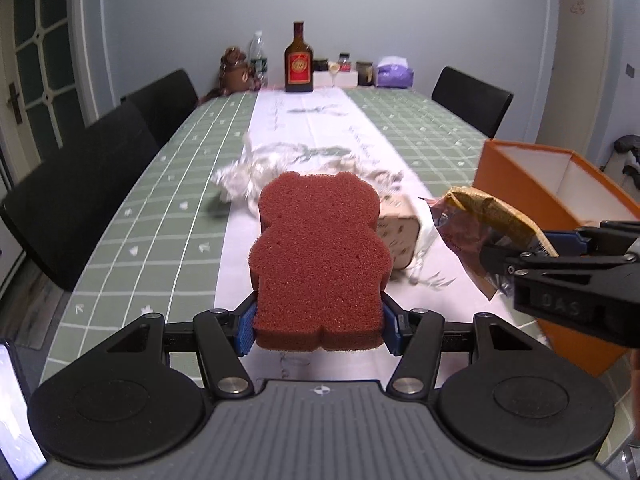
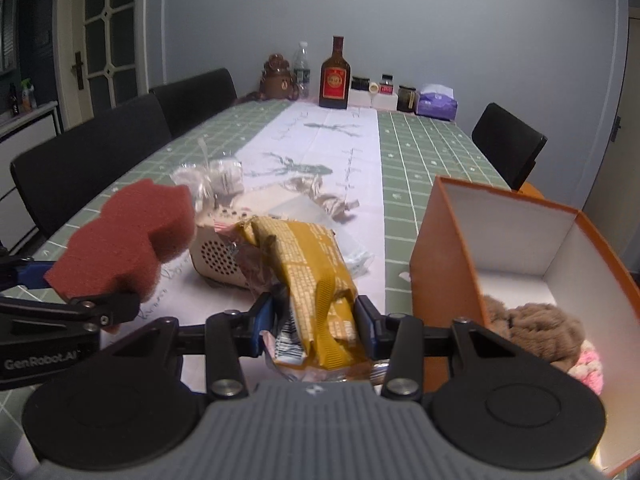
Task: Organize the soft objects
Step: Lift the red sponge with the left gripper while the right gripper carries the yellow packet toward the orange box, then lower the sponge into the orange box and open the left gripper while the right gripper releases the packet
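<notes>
in the left gripper (image 1: 319,322), a bear-shaped, porous red sponge (image 1: 318,256).

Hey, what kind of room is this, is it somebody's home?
Most likely a home dining room: a long table with a green checked cloth, black chairs along its sides, and bottles and jars by the far wall, such as a brown bottle.

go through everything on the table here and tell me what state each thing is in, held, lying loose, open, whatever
Left gripper: shut on the red sponge.
Red sponge: held, lifted off the table.
Right gripper: shut on the yellow packet.
Yellow packet: held, crumpled.
Orange box: open, upright, brown plush inside.
Beige speaker: lying on the table runner.
Clear plastic wrap: crumpled, loose on the table.
Brown bottle: upright, capped.
</notes>
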Action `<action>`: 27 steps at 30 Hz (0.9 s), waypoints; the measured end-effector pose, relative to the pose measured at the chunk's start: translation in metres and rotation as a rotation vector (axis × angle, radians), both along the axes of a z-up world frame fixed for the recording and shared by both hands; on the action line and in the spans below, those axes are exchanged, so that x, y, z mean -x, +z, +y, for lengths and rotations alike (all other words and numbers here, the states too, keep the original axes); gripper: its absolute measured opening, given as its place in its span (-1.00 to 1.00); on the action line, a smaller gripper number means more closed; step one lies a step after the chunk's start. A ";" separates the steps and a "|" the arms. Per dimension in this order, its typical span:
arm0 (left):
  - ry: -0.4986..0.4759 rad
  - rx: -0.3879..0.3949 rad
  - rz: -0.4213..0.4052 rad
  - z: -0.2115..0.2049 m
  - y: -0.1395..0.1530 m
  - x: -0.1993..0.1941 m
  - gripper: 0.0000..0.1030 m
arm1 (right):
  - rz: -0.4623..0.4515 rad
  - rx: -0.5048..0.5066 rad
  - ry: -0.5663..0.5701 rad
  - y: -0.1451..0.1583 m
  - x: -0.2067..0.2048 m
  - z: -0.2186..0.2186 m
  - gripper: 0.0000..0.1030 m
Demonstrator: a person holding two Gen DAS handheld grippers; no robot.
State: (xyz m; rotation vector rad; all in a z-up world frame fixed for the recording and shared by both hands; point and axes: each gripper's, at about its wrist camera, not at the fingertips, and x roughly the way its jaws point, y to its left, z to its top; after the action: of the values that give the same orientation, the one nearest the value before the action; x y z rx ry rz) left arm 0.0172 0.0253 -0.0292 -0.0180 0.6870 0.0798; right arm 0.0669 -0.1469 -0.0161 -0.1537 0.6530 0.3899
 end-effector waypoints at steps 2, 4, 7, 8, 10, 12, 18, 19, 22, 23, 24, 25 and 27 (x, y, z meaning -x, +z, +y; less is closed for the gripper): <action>-0.017 -0.002 -0.023 -0.006 0.010 0.000 0.31 | -0.008 -0.010 0.008 0.014 0.001 -0.010 -0.16; -0.033 -0.003 -0.050 -0.014 0.020 0.000 0.31 | -0.020 -0.017 0.004 0.026 0.001 -0.021 -0.16; -0.077 -0.009 -0.089 -0.031 0.035 -0.003 0.31 | -0.046 -0.019 -0.009 0.043 0.001 -0.039 -0.16; -0.096 -0.004 -0.098 -0.037 0.040 -0.005 0.31 | -0.048 -0.024 -0.014 0.048 0.000 -0.046 -0.16; -0.138 0.016 -0.112 -0.047 0.048 -0.009 0.31 | -0.040 -0.048 -0.029 0.057 -0.004 -0.065 -0.16; -0.183 0.048 -0.122 -0.059 0.055 -0.015 0.31 | -0.029 -0.069 -0.048 0.065 -0.009 -0.083 -0.16; -0.339 0.170 -0.078 -0.092 0.065 -0.048 0.31 | -0.034 -0.062 -0.138 0.080 -0.029 -0.137 -0.15; -0.357 0.184 -0.067 -0.098 0.065 -0.056 0.31 | -0.029 -0.057 -0.155 0.080 -0.034 -0.146 -0.15; -0.403 0.183 -0.022 -0.119 0.060 -0.080 0.31 | 0.016 -0.040 -0.186 0.073 -0.051 -0.167 -0.15; -0.414 0.163 -0.007 -0.128 0.057 -0.086 0.31 | 0.034 -0.033 -0.198 0.068 -0.057 -0.173 -0.15; -0.423 0.137 0.006 -0.136 0.054 -0.094 0.31 | 0.047 -0.021 -0.207 0.064 -0.063 -0.178 -0.15; -0.433 0.115 0.020 -0.144 0.050 -0.100 0.31 | 0.055 -0.008 -0.217 0.060 -0.069 -0.182 -0.15; -0.446 0.077 0.050 -0.158 0.043 -0.115 0.31 | 0.072 0.029 -0.234 0.050 -0.083 -0.188 -0.15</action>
State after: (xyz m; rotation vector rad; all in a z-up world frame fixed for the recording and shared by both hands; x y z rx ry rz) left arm 0.1326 -0.1324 0.0141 0.0638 0.7300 -0.3753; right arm 0.1500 -0.3345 0.0343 -0.0895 0.7391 0.1615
